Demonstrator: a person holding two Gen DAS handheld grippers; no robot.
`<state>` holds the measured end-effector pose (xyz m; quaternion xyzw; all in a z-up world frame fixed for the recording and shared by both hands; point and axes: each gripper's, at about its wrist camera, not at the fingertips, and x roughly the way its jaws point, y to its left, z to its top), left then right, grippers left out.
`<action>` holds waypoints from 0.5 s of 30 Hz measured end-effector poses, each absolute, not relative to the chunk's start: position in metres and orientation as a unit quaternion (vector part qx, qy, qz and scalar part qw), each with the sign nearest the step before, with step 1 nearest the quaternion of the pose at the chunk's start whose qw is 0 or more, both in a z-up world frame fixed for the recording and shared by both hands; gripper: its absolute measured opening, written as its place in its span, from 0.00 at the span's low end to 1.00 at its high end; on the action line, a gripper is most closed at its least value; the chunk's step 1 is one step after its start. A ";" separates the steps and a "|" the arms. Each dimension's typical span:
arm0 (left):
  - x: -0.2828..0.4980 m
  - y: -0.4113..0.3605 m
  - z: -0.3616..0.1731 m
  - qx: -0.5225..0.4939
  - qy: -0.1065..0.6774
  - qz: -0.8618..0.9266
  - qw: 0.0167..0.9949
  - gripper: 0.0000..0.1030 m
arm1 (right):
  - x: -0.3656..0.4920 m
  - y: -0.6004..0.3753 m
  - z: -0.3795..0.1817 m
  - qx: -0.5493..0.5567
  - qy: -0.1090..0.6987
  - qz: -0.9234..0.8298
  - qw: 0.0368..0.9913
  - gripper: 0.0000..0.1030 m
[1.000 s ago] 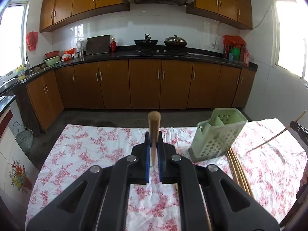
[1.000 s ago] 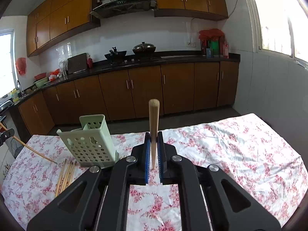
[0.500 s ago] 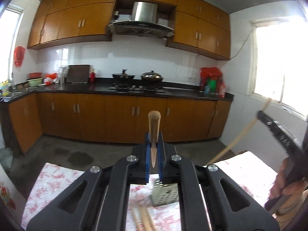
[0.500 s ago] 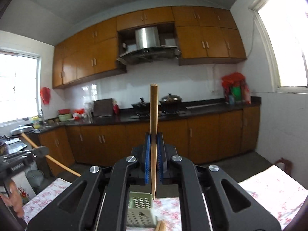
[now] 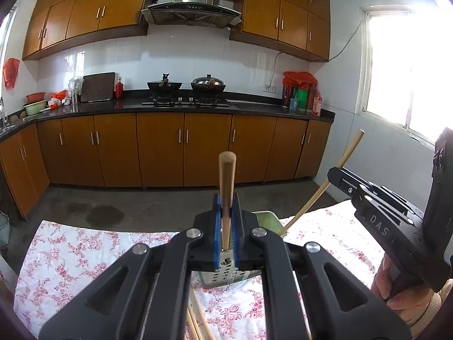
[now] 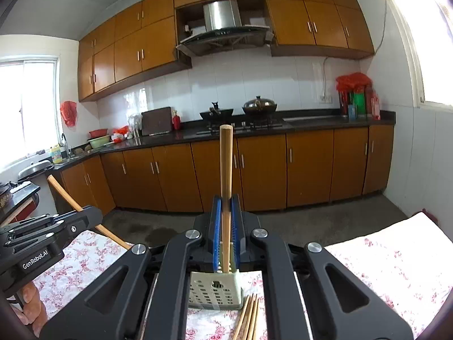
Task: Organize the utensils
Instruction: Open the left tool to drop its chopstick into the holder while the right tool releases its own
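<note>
Both grippers rose since the earlier frame: left gripper (image 5: 226, 235) and right gripper (image 6: 225, 235) each clamp a light, stiff, slippery chopstick (image 5: 226, 187) mid-shaft above our perforated holder (image 6: 215, 290)

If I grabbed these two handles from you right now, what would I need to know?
Left gripper: shut on one chopstick, held upright.
Right gripper: shut on its own chopstick, lower end dipping toward the holder.
The green perforated holder stands on the floral tablecloth, just ahead of both grippers.
Done: one chopstick picked up in each gripper, both brought over the holder.
Left: probably drop both in, then collect the loose chopsticks lying beside the holder.
</note>
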<state>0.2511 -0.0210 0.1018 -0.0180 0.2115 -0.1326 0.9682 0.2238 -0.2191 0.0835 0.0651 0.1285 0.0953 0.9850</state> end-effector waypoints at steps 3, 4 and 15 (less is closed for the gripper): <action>0.251 -0.019 0.099 -0.023 0.215 -0.131 0.968 0.09 | 0.222 -0.218 0.081 0.066 0.137 0.098 0.984 0.23; 0.251 -0.018 0.100 -0.026 0.214 -0.131 0.968 0.11 | 0.220 -0.218 0.082 0.066 0.138 0.099 0.983 0.31; 0.198 0.031 0.113 -0.065 0.172 -0.095 0.978 0.36 | 0.179 -0.255 0.074 0.070 0.140 0.054 0.986 0.47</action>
